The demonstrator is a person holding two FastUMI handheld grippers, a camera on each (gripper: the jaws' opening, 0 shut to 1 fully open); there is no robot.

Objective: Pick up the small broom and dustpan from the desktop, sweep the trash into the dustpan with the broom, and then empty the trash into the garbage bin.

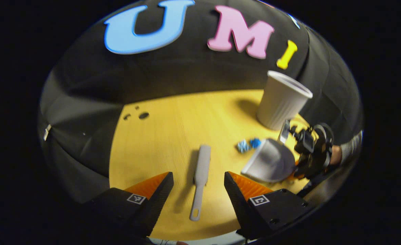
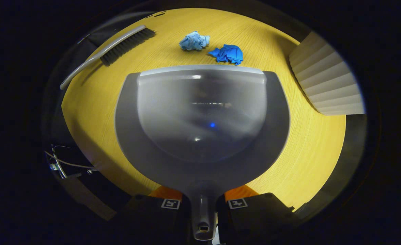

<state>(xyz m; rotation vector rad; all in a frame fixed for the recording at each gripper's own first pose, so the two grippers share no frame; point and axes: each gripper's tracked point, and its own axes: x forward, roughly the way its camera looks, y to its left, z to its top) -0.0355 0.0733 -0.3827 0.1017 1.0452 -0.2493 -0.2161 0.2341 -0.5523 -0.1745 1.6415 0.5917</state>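
My left claw (image 1: 198, 183) stands spread above the broom (image 1: 200, 177) handle; my right claw (image 2: 203, 200) pinches the dustpan (image 2: 202, 119) handle, trash (image 2: 227, 53) just beyond its lip.

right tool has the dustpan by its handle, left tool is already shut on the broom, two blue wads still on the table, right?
Not quite: the left tool is open, its fingers either side of the broom, which lies on the table, as the left gripper view shows. The rest holds.

**Layout around the dustpan**

On the yellow wooden tabletop (image 2: 309, 163), the grey plastic dustpan (image 2: 200, 115) lies central. Two crumpled blue paper scraps (image 2: 212, 47) sit just beyond its front lip, the grey long-handled broom (image 2: 118, 47) beyond-left, the white ribbed bin (image 2: 326, 81) right.
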